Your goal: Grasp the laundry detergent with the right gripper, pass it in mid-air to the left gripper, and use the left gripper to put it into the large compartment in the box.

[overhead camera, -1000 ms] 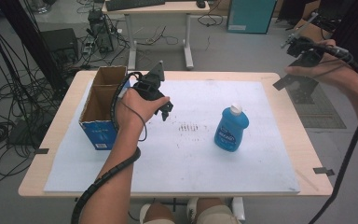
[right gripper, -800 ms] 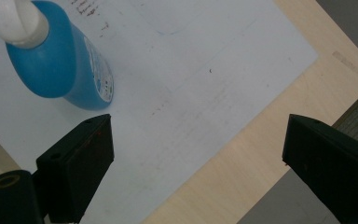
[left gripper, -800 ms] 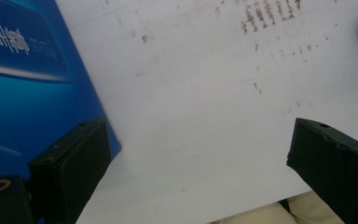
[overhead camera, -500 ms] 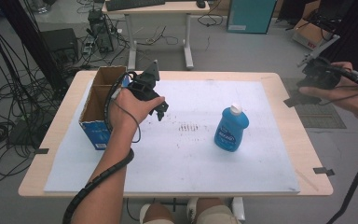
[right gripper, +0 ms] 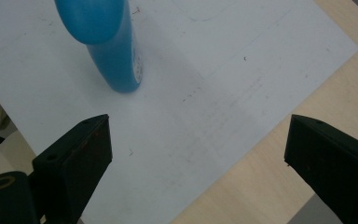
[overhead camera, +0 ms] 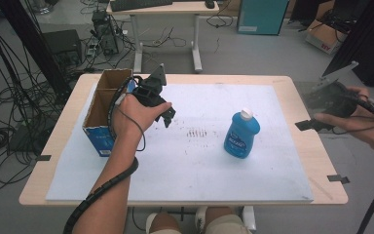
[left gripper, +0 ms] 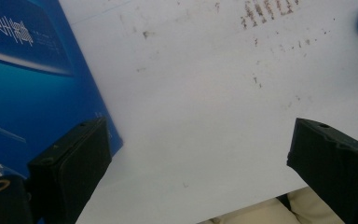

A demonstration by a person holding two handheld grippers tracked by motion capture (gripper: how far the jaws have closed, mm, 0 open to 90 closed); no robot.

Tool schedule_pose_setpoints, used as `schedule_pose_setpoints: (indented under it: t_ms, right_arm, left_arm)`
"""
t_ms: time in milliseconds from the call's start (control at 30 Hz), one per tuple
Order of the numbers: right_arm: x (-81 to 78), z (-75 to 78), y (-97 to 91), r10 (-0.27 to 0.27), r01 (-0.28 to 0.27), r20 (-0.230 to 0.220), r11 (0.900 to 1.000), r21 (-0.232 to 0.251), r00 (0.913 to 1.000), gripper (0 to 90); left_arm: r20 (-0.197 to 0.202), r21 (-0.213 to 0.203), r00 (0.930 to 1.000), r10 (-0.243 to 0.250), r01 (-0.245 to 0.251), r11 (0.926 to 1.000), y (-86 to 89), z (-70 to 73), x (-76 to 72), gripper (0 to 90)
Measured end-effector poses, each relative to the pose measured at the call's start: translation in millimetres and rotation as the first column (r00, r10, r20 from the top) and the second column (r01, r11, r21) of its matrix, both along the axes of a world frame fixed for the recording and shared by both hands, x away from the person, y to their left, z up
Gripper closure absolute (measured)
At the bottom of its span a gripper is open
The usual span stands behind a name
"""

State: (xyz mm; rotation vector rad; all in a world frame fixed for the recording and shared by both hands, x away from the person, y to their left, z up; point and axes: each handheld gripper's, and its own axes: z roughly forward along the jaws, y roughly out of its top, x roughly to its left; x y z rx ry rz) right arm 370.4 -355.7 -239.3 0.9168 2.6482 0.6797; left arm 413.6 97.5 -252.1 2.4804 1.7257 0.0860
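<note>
Blue bottle (overhead camera: pixel 241 135) with white cap stands upright on the white sheet (overhead camera: pixel 204 170), a little right of table centre. Nothing touches it.

Left gripper (overhead camera: pixel 167 116) hangs over the sheet at about 9 o'clock from the bottle, well apart from it, pointing down. In the left gripper view its jaws stand wide apart, nothing between them, only bare sheet below. Left hand (overhead camera: pixel 136 109) wraps the gripper body; cable coils down the forearm.

Right gripper (overhead camera: pixel 316 109) sits over the table's right edge, at roughly 3 o'clock from the bottle, blurred in the high view so its exact tip is hard to place. In the right gripper view the jaws are spread wide with nothing between them; the bottle (right gripper: pixel 107 42) shows at 11 o'clock beyond the left jaw, apart from it. Right hand (overhead camera: pixel 355 117) holds it from the right.

Around: open cardboard box (overhead camera: pixel 104 109) with blue sides stands at the sheet's left edge, just beside the left gripper at its 9 o'clock; its blue wall (left gripper: pixel 28 84) is near that gripper's left jaw. Dark smudge marks (overhead camera: pixel 196 132) lie on the sheet between the left gripper and the bottle. Between the right gripper and the bottle there is just open sheet and wooden table (overhead camera: pixel 316 161); nothing blocks that path. Tape bits (overhead camera: pixel 338 178) on the table edge at right.
</note>
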Motion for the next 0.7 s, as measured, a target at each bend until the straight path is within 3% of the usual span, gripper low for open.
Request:
schedule_pose_setpoints:
  t_ms: [267,700]
  right_arm:
    - [-10.3,-18.2,7.8,0.001,-0.001,-0.004,0.999,0.045,1.0,6.8]
    - [-13.9,-52.7,23.9,0.025,-0.028,0.033,0.9942,0.104,0.9991,5.5]
  left_arm:
    - [-0.002,0.002,1.0,-0.002,0.002,1.0,1.2,-0.3,-1.6,6.3]
    - [0.0,0.005,1.0,0.002,-0.002,1.0,5.4,-1.4,-2.9,6.2]
